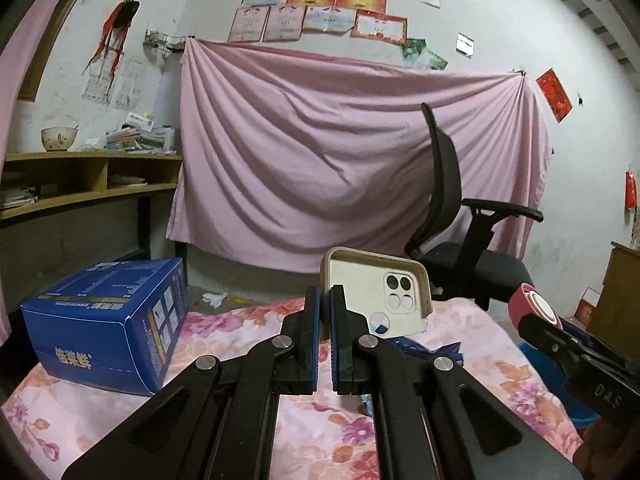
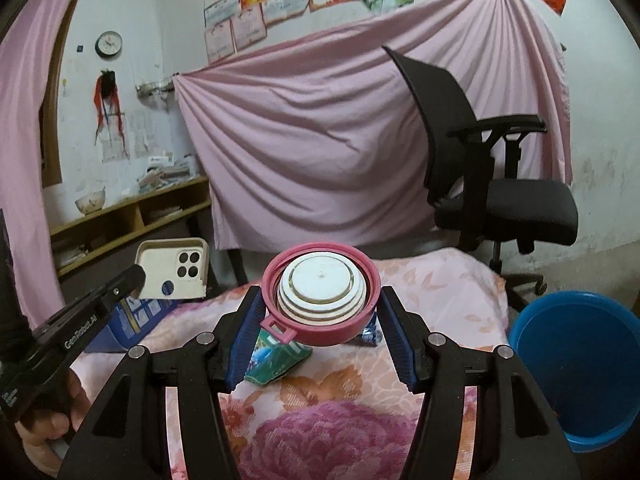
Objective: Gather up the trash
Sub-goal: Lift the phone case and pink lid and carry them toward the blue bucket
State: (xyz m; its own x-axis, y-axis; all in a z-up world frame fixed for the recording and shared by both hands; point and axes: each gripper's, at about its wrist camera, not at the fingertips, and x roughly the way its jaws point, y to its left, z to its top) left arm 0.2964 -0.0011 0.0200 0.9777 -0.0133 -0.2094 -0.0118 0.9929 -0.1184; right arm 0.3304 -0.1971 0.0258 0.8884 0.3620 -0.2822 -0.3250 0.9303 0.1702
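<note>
1. Left tool (image 1: 325,294) nearly closed, pinching the edge of a phone case (image 1: 376,292); case held upright above the floral surface (image 1: 248,364).
2. Right tool (image 2: 320,312) clamps a pink lid (image 2: 322,294), raised over a green wrapper (image 2: 276,360).
3. Blue box (image 1: 108,320) sits at left on the surface.
4. Blue basin (image 2: 576,364) stands to the right, below surface level.

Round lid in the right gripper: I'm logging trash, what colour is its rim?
Pink rim on the round lid, white inside; clearest in the right wrist view.

A floral pink blanket (image 2: 440,292) carries a blue carton (image 1: 108,324) and a green wrapper (image 2: 276,360).
</note>
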